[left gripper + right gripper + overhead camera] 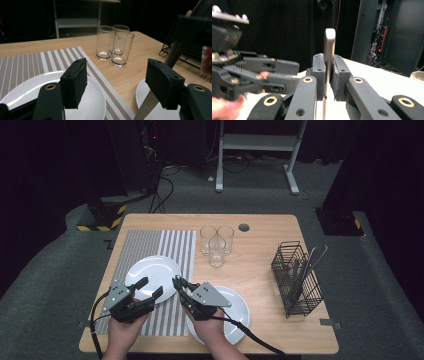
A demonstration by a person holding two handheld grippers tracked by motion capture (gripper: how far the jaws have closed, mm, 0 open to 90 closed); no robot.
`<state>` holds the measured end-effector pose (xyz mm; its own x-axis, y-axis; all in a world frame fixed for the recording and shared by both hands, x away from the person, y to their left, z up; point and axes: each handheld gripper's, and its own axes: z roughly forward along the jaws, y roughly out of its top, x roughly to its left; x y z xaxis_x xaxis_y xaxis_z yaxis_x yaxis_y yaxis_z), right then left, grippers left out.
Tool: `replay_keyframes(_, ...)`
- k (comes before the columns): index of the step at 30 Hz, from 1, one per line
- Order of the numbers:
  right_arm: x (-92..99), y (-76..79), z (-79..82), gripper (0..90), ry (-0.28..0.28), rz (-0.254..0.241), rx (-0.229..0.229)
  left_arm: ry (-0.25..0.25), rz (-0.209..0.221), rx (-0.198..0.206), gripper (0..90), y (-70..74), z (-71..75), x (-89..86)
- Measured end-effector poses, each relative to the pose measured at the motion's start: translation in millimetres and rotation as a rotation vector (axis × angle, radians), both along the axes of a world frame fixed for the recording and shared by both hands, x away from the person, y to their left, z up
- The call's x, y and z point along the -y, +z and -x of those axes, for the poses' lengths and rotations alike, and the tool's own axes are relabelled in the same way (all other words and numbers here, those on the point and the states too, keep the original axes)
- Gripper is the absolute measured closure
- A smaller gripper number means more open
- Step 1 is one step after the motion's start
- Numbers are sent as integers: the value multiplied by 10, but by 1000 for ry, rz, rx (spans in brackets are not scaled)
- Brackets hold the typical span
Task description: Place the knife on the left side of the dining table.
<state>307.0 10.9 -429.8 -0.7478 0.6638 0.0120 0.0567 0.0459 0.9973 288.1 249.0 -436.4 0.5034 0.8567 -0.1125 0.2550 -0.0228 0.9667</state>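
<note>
The right tongs (pixel 328 75) are clamped on a knife (pixel 329 47), the left tongs (pixel 120 85) gape open, so lower the blade gently beside the plate (pixel 150 270).

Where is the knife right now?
The knife is clamped upright in the right gripper, low in the high view's middle, between the two plates and beside the open left gripper.

Wooden table (pixel 265 270) with striped placemat (pixel 175 245), three glasses (pixel 216 245), white plate (pixel 239 312), wire caddy (pixel 296 277).
</note>
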Motion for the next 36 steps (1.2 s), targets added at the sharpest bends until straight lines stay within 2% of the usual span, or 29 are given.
replay_keyframes(1, 1, -6, -7, 825, 2, 0, -1, -7, 9, 14, 339, 60, 3, 1)
replay_keyframes(8, -12, -58, -48, 823, 2, -4, -27, -31, 5, 55, 335, 225, 19, 97)
replay_keyframes(18, -33, -98, -46, 824, 10, -8, -24, -65, 16, 64, 333, 319, 20, 183)
replay_keyframes(27, -49, -116, -59, 824, 12, -5, -32, -86, -1, 80, 335, 428, 26, 284)
replay_keyframes(36, -51, -120, -80, 824, 11, -6, -41, -113, -12, 79, 355, 500, -16, 408)
